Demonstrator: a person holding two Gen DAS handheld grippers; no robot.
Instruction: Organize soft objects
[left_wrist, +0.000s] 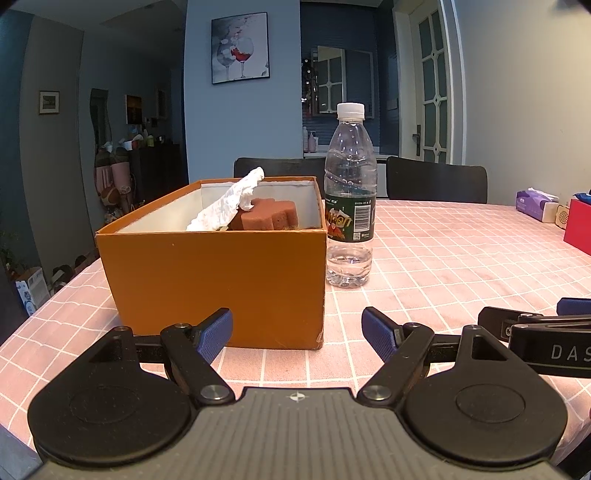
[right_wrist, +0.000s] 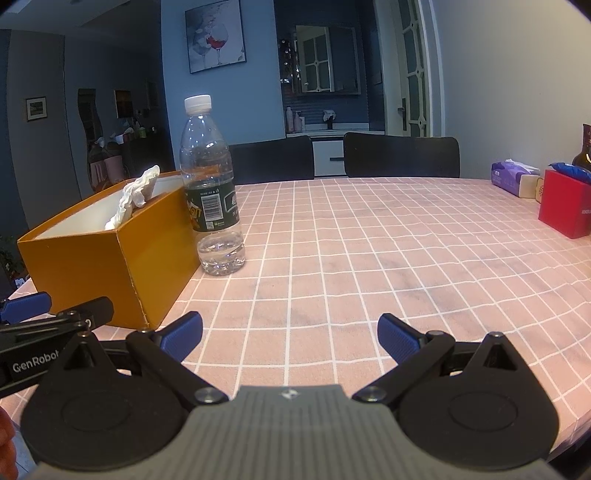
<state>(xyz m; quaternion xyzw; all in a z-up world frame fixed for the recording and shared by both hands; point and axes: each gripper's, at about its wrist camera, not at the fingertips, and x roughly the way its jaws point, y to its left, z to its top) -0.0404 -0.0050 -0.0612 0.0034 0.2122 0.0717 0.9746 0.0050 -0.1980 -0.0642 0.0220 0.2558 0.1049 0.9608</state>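
Grippers come first, both nearest to the cameras. The left gripper (left_wrist: 297, 332) is wide open and holds nothing; the right gripper (right_wrist: 290, 338) is also wide open and empty, low over the bench (right_wrist: 369, 258) with its pink checked cloth. Just beyond the left gripper, slightly to its left, stands the orange box (left_wrist: 221, 284). Its long axis runs from near to far. Inside it a white crumpled tissue (left_wrist: 231, 205) leans up and to the right, its tip above the rim, against a brown sponge (left_wrist: 267, 218) at the far end. The left gripper is nearer to the box; from the right gripper it lies to the left. A water bottle (left_wrist: 349, 195) stands upright just beside the box's right wall. No other loose soft thing lies on the open cloth, so I judge the sorting is almost finished.
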